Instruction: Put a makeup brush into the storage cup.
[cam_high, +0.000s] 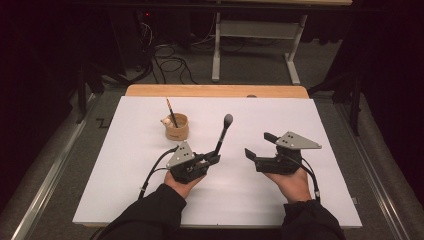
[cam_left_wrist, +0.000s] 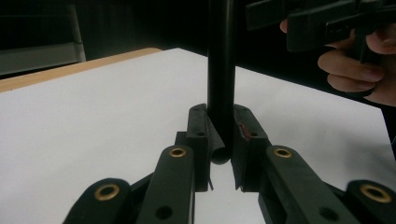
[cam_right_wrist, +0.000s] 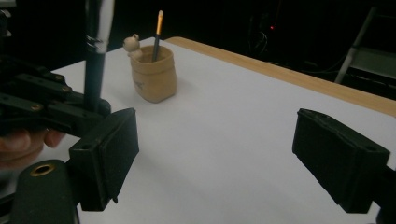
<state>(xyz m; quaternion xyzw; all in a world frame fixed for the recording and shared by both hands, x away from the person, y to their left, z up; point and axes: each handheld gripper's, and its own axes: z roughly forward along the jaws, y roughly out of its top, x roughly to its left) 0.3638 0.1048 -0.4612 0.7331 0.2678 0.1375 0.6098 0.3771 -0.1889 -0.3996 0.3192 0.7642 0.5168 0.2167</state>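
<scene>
My left gripper (cam_high: 214, 159) is shut on the lower end of a black brush (cam_high: 223, 133), which stands nearly upright with its grey rounded tip on top. In the left gripper view the brush handle (cam_left_wrist: 220, 70) is clamped between the two pads. My right gripper (cam_high: 259, 145) is open with nothing between its pads (cam_right_wrist: 109, 149), a hand's width right of the brush. A tan holder cup (cam_high: 177, 127) at the back left of the white mat holds a thin pencil (cam_high: 171, 111) and has a small figure on its rim. The cup (cam_right_wrist: 154, 74) stands beyond the brush (cam_right_wrist: 95, 60) in the right gripper view.
A white mat (cam_high: 150, 180) covers most of the wooden table (cam_high: 215, 91). Beyond the table stands a metal desk frame (cam_high: 255, 45), with cables on the dark floor (cam_high: 170, 62). Bare mat lies around both grippers.
</scene>
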